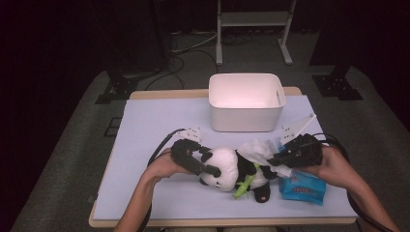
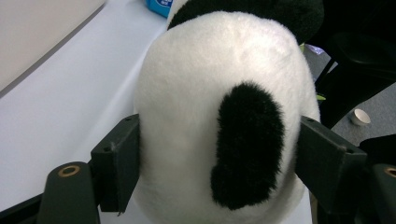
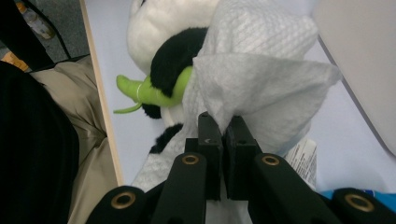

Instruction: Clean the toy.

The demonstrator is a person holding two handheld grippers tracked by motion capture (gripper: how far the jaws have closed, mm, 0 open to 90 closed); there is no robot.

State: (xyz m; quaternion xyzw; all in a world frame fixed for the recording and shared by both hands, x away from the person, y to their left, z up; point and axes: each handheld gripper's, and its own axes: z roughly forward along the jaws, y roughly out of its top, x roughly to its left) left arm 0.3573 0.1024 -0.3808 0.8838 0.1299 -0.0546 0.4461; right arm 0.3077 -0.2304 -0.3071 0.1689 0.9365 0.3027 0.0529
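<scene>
One plush panda [image 1: 232, 171] lying on its side near the front edge of the table [image 1: 154, 121], long axis running left to right, head toward the left and feet toward the right, a green bamboo sprig [image 1: 243, 186] jutting from its front toward the near edge. Left gripper [image 1: 205, 166] clamped across the panda's head, a jaw pressed into the white fur on either side, as seen close up in the left gripper view [image 2: 219, 154]. Right gripper [image 1: 276, 159] pressed together on one white wipe [image 3: 261, 79], the sheet pinched at its lower edge and fanning out over the panda's body [image 3: 163, 32]. One blue wipe packet [image 1: 302, 188] just right of the panda, under the right hand, partly covered by it. One white bin [image 1: 245, 101] farther back, well apart from the panda, inside hard to make out in the glare. Panda's face turned away and cut off in the left gripper view; feet hidden behind the wipe in the right gripper view.
</scene>
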